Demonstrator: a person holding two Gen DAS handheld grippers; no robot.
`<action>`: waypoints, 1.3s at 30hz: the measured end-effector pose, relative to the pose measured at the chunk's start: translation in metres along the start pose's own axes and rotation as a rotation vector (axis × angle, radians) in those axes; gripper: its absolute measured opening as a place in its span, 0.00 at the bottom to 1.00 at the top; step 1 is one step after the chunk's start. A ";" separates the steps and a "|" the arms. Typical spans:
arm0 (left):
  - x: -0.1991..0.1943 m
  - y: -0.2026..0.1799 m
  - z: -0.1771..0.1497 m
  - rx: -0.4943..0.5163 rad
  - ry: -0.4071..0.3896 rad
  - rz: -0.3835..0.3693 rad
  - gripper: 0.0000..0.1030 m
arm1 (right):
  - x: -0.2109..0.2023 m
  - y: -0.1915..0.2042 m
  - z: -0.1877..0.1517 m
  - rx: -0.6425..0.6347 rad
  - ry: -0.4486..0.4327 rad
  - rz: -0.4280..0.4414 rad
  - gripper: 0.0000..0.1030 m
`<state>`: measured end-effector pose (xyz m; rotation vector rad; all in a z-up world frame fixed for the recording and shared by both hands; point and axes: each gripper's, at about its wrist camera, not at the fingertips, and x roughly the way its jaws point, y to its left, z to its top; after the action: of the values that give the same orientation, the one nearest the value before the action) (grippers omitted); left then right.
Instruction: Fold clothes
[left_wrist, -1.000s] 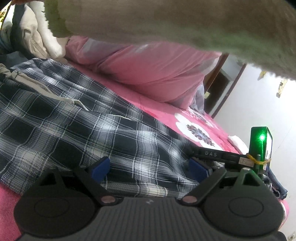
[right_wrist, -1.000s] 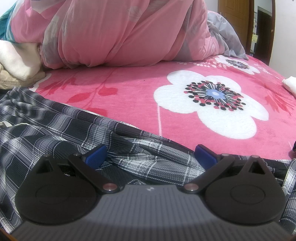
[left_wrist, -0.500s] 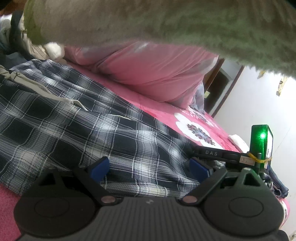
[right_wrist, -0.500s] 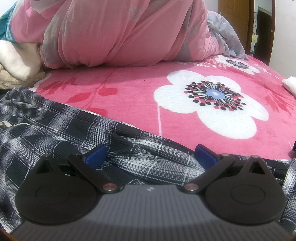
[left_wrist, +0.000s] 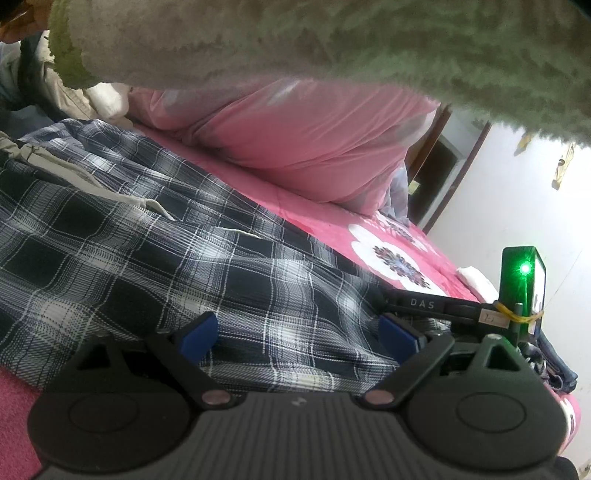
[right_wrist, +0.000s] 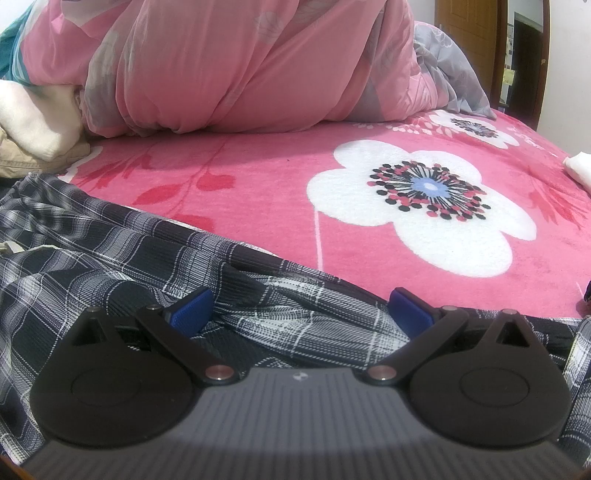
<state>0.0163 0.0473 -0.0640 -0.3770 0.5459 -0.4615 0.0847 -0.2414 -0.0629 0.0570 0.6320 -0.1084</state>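
Spread on the pink floral fleece bed cover (right_wrist: 258, 192), the black-and-white plaid garment (left_wrist: 155, 266) lies beneath the open left gripper (left_wrist: 299, 330) and open right gripper (right_wrist: 299, 308); one hem layer should be pinched squarely before lifting.

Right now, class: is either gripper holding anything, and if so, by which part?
Nothing is held. The left gripper and right gripper both stand open, with the plaid garment lying between their fingers, unclamped.
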 end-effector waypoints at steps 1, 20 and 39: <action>0.000 0.000 0.000 0.000 0.000 0.000 0.92 | 0.000 0.000 0.000 0.000 0.000 0.000 0.99; 0.003 -0.004 -0.001 0.005 0.000 0.004 0.93 | 0.000 0.000 0.000 -0.001 0.003 0.000 0.99; 0.002 -0.003 -0.001 0.006 0.000 0.001 0.93 | 0.000 0.001 0.000 -0.002 0.006 0.001 0.99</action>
<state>0.0161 0.0430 -0.0645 -0.3710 0.5446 -0.4622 0.0849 -0.2409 -0.0625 0.0556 0.6378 -0.1066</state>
